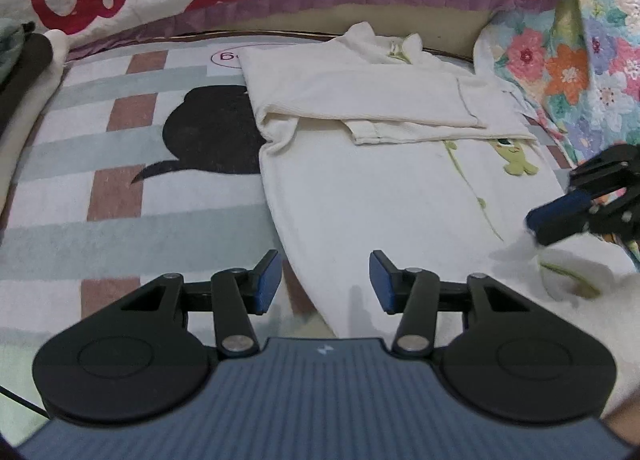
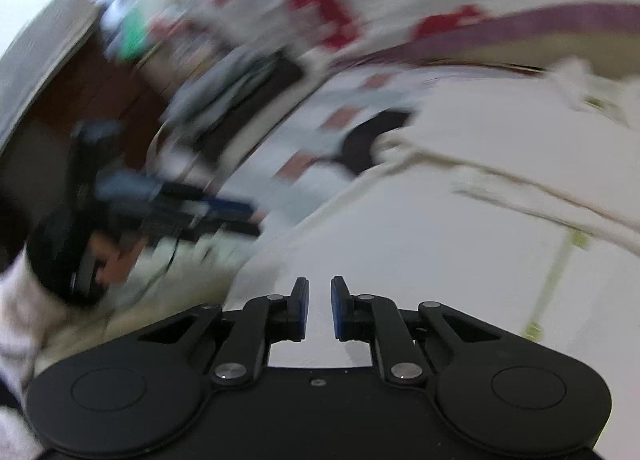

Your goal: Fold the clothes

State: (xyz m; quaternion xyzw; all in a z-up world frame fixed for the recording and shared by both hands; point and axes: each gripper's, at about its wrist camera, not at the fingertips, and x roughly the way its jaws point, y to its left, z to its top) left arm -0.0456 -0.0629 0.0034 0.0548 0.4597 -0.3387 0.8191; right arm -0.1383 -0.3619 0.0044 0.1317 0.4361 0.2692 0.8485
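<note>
Both empty: left gripper [image 1: 324, 280] half wide, right gripper [image 2: 319, 308] narrow; cream garment [image 1: 400, 196] on the bed [image 1: 120, 180] (soft, light, floppy) wants pinching at its near hem corners

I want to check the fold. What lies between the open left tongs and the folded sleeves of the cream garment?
Only the garment's own flat body lies there, with a green vine print, between the left tongs and the folded sleeves. The left wrist view shows it.
</note>
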